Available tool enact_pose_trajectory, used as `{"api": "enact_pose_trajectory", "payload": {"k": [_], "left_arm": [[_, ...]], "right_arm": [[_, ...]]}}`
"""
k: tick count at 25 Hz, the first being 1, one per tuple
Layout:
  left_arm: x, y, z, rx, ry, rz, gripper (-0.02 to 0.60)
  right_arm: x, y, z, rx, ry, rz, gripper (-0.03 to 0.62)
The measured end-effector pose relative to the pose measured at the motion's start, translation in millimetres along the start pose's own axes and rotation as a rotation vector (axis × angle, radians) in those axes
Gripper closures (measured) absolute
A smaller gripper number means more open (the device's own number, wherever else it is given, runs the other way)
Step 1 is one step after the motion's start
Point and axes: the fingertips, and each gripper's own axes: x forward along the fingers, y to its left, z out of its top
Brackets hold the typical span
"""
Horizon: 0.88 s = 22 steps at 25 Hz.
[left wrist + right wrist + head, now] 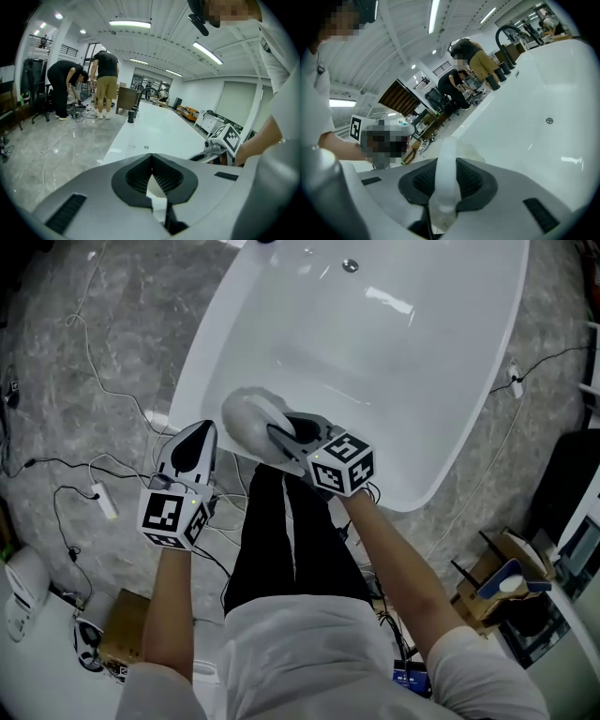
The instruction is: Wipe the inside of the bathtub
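Head view: pad (246,416) at the 7 o'clock rim of the tub (441,381).
Clamped by its white strap in the right gripper (281,437), face turned to the inner slope, apparently ready for a wiping stroke. Parked outside, at 8 o'clock of the pad, probably to stay clear: left gripper (201,430), closed on nothing.

left grey two-jaw gripper (201,432): jaws closed tip to tip, nothing between them, nose pointing forward, marker cube facing up. left bare forearm (171,615) runs straight back from it to the body. right grey two-jaw gripper (277,435): angled forward-left, jaws clamped on a white soft wiping pad (248,418), sponge or cloth, can't tell which. right bare forearm (398,568) reaches forward out of a white short sleeve (478,667). Grippers sit near each other, not touching; the left is held nearer the body.
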Motion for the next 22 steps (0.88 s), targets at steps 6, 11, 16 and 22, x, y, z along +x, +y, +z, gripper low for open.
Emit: {"api": "enact_pose_trajectory", "payload": {"k": [6,11,16,22], "left_arm": [[11.1,20.8,-22.6,-0.001,0.020,0.012,0.570],[20.3,35.7,-33.1,-0.009,0.019,0.025,0.571],[27.3,35.7,-39.1,0.006,0.015,0.030,0.570],[40.9,42.9,-50.9,-0.011,0.017,0.028,0.569]], "right_arm": [[27.8,-9.2,-10.9,0.002,0.025,0.054,0.491],[49.4,-13.8,-19.6,0.035,0.066,0.158,0.491],[60.8,-21.2,-29.1,0.062,0.094,0.225,0.491],[78.9,-28.5,-42.6,0.082,0.130,0.286,0.493]]}}
